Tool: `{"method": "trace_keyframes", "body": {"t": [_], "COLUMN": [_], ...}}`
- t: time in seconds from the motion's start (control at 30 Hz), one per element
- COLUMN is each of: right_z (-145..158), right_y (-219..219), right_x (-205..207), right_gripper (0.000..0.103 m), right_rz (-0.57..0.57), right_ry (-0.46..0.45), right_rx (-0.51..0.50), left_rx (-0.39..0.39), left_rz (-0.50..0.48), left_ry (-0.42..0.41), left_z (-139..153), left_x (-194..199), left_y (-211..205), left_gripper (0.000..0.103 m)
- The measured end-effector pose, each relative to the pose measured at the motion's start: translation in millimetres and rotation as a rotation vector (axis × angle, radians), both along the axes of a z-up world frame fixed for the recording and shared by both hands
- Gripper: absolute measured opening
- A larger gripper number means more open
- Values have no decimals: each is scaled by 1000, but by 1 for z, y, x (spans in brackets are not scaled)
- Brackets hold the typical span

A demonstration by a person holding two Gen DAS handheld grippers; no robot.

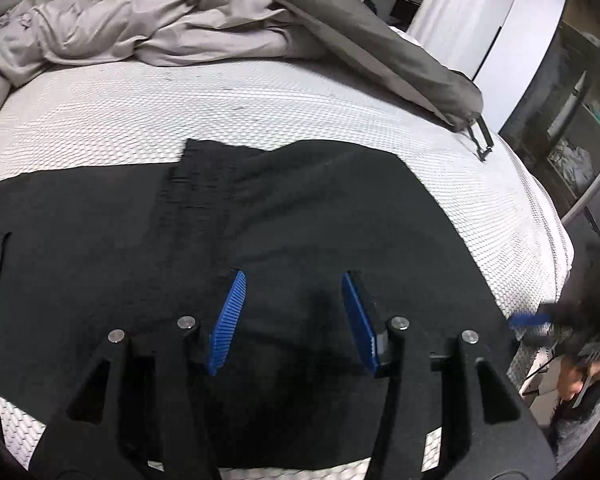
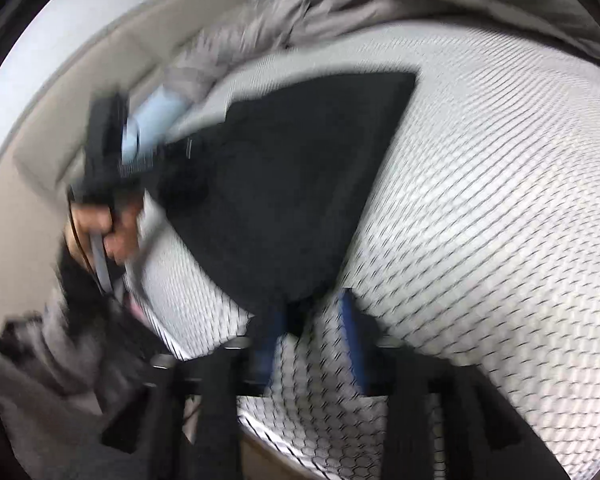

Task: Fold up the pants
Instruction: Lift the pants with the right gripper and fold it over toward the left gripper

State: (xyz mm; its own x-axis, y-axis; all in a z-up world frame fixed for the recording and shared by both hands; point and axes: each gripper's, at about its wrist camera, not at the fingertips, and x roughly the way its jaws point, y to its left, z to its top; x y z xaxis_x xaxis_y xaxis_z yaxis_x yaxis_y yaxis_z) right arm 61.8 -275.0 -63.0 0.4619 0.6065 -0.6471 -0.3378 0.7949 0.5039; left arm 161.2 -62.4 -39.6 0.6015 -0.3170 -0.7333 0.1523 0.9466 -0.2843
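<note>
Black pants (image 1: pixel 284 208) lie spread flat on the white honeycomb mattress (image 1: pixel 140 104). My left gripper (image 1: pixel 294 276) hovers just above them, its blue pads (image 1: pixel 228 320) apart with only flat cloth beneath. At the right edge a blurred blue pad (image 1: pixel 530 318) of my right gripper shows at the pants' side. In the blurred right wrist view the pants (image 2: pixel 292 184) form a dark wedge whose near corner reaches my right gripper (image 2: pixel 312 314). Its jaws stand apart with mattress visible between them. A person's hand (image 2: pixel 100 232) holds the left gripper's body at the pants' far side.
A crumpled grey duvet (image 1: pixel 140 28) and a darker grey cover (image 1: pixel 380 48) with a dangling buckle strap (image 1: pixel 480 140) lie at the back of the bed. The mattress edge drops off at the right (image 1: pixel 556 248), beside dark shelving (image 1: pixel 572 128).
</note>
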Motion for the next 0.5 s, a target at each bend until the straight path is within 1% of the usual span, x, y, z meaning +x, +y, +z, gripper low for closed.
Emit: {"method": "trace_keyframes", "body": {"t": [0.03, 0.07, 0.13, 0.17, 0.2, 0.23, 0.27, 0.3, 0.33, 0.37, 0.4, 0.43, 0.47, 0.5], "right_z": [3, 1, -7, -15, -21, -28, -31, -30, -23, -15, -11, -11, -12, -15], "right_y": [-8, -12, -12, -7, -2, 6, 10, 12, 12, 10, 11, 14, 10, 9], "right_x": [4, 11, 29, 41, 48, 58, 65, 71, 76, 79, 82, 85, 84, 81], "right_gripper": [47, 47, 47, 44, 39, 19, 10, 9, 8, 8, 9, 14, 18, 18], "right_rz": [-39, -74, -139, -149, -154, -151, -156, -164, -182, -200, -207, -207, -194, -201], "right_ry": [-7, 5, 34, 68, 87, 102, 112, 107, 77, 46, 30, 31, 58, 77], "right_rx": [55, 103, 159, 158, 147, 115, 107, 102, 85, 60, 12, -40, -70, -106], "left_rx": [19, 40, 94, 113, 121, 118, 114, 118, 129, 138, 149, 156, 158, 154], "left_rz": [4, 13, 44, 61, 70, 70, 69, 71, 70, 66, 63, 63, 64, 67], "left_ry": [0, 1, 6, 2, -1, 1, 6, 8, 8, 10, 14, 15, 14, 6], "left_z": [-1, -2, -9, -12, -13, -16, -18, -20, -21, -22, -23, -23, -22, -19], "left_x": [-1, -3, 0, -1, -1, -2, -3, -5, -7, -7, -9, -9, -11, -12], "left_y": [4, 10, 20, 24, 29, 33, 37, 40, 42, 43, 44, 45, 48, 50], "left_gripper": [48, 48, 48, 48, 48, 48, 48, 48, 48, 48, 48, 48, 48, 48]}}
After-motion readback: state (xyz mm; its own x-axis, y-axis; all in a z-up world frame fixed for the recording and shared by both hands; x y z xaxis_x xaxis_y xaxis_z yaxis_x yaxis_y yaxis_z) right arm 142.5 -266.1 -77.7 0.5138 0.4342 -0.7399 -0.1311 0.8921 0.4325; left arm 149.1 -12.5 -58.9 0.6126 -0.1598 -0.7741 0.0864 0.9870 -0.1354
